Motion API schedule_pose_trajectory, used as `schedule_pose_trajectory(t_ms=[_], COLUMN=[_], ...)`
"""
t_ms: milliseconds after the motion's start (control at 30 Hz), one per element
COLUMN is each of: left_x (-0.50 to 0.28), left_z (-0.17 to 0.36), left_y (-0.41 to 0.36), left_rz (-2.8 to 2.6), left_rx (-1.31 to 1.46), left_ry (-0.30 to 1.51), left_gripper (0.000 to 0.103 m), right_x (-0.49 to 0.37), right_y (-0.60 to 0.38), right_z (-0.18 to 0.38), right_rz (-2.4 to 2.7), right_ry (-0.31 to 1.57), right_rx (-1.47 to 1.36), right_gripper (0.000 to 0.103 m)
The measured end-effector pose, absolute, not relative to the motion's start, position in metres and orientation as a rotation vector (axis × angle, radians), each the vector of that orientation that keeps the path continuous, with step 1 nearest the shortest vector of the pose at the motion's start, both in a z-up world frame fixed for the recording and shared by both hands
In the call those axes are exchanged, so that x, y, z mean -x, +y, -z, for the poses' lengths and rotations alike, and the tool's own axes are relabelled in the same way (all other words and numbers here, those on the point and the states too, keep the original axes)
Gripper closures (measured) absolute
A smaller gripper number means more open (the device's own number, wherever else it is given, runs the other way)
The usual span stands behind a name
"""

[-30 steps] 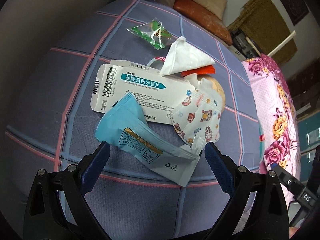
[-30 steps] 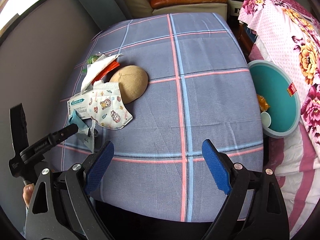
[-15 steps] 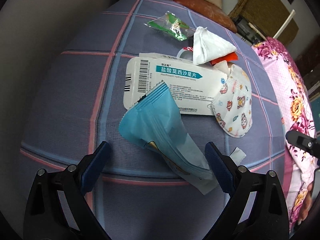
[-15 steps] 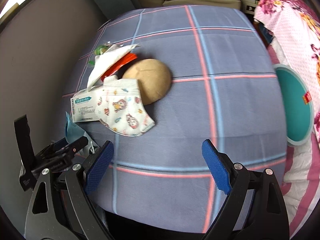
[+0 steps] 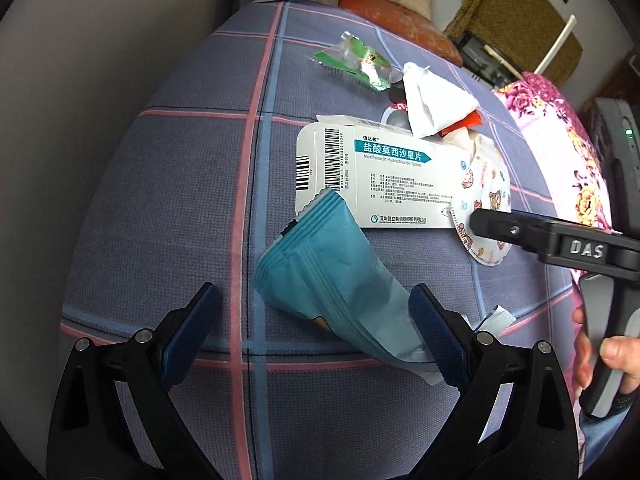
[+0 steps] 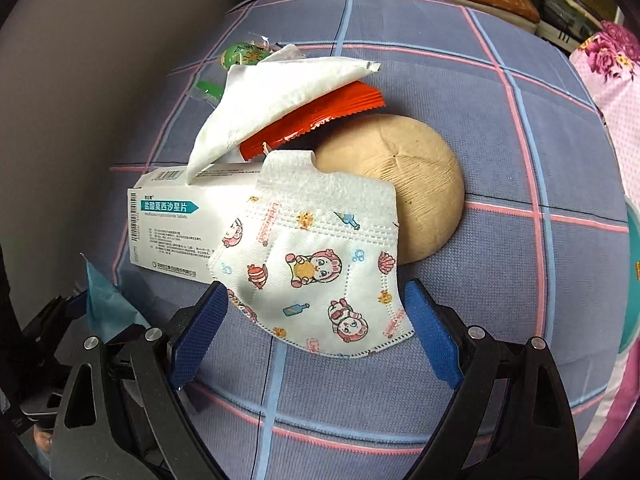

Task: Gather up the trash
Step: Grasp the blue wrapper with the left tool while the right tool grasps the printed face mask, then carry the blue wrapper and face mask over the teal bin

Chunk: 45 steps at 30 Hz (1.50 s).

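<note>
Left gripper (image 5: 316, 332): jaws spread wide, nothing clamped. Blue wrapper (image 5: 320, 276) flat on the plaid cloth (image 5: 192, 200), lying diagonally in the gap between the fingers; its lower, paler end against or just behind the right-hand blue pad (image 5: 434, 334), contact not resolvable. Left-hand pad well clear of the wrapper.

Right gripper (image 6: 316, 328): jaws likewise spread wide, nothing clamped. Cartoon-print face mask (image 6: 320, 272) directly ahead, its lower curved edge reaching into the gap between the two blue pads; left-hand pad (image 6: 200, 336) just beside the mask's lower left edge, right-hand pad just beside its lower right corner. No visible pinch on the fabric.

Layout of remaining trash, right wrist view:
- White medicine box (image 6: 172, 224) under the mask's left half, projecting out to the left.
- White tissue (image 6: 276, 96) draped over the box's far end.
- Orange wrapper (image 6: 320, 120) beneath the tissue.
- Green wrapper (image 6: 240, 54) behind the tissue, farthest away.
- Tan rounded object (image 6: 408, 184) behind and to the right of the mask, partly covered by it.

Left wrist view: right gripper's black body entering from the right edge, above the mask, held by a hand (image 5: 612, 360). Teal basin (image 6: 632, 280) just visible at the right edge of the right wrist view.
</note>
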<state>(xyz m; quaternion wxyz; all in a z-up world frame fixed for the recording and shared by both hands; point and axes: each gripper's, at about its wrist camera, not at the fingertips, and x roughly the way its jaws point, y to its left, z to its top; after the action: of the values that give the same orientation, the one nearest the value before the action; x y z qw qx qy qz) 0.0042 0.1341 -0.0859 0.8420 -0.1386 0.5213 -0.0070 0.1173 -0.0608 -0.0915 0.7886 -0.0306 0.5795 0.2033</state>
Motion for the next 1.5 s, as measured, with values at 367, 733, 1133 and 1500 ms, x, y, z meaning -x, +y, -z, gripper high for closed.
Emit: schedule_pose_trajectory(t_ms=[367, 733, 1133, 1500], left_x=[-0.008, -0.006, -0.028, -0.06], left_z=[0.085, 0.075, 0.049, 0.035], left_y=[0.107, 0.076, 0.015, -0.067], left_rz=[0.085, 0.107, 0.183, 0.316], left_rx=[0.256, 0.212, 0.115, 0.047], left_ry=[1.079, 1.068, 1.046, 1.052], left_gripper=[0.035, 0.088, 0.088, 0.088], right_x=[-0.098, -0.084, -0.087, -0.088], right_y=[-0.071, -0.149, -0.236, -0.313], right_z=[0.085, 0.064, 0.044, 0.026], right_rz=[-0.518, -0.471, -0.373, -0.267], right_ry=[1.235, 1.202, 1.118, 1.039], right_rx=[0.086, -0.05, -0.18, -0.247], right_gripper=[0.085, 0.087, 0.087, 0.086])
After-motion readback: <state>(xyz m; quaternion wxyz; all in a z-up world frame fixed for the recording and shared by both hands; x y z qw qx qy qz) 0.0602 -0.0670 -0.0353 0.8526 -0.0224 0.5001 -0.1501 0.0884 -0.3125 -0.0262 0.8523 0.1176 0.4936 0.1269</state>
